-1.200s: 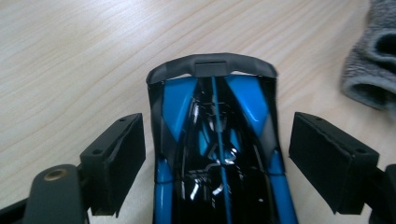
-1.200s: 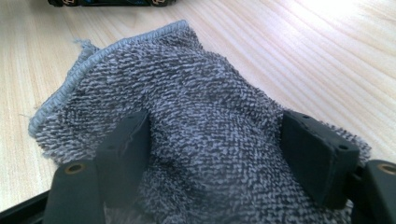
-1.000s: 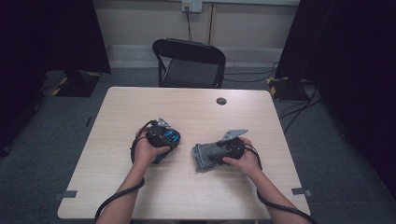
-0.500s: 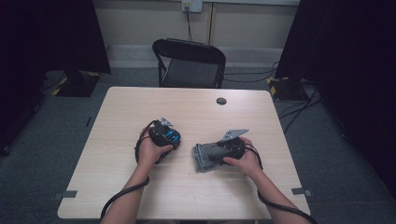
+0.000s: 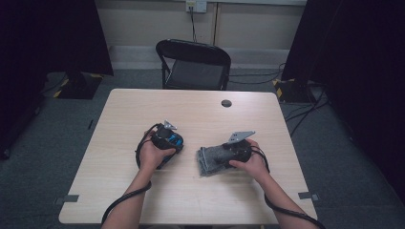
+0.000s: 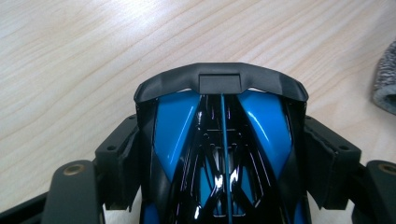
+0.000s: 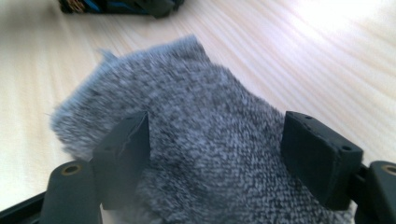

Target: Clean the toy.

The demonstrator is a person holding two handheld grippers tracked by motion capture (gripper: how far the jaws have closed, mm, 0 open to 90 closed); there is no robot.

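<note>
Blue-and-black toy car (image 6: 222,154) sits left of centre on the tabletop (image 5: 119,119), between the left gripper (image 5: 168,141) jaws, which have just been closing; pads look touching its flanks, likely to hold it steady. Grey knit cloth (image 7: 205,140) lies just right, between the right gripper (image 5: 222,156) jaws, wide, not pinching. Far half bare; near edge close to the wrists.
</note>
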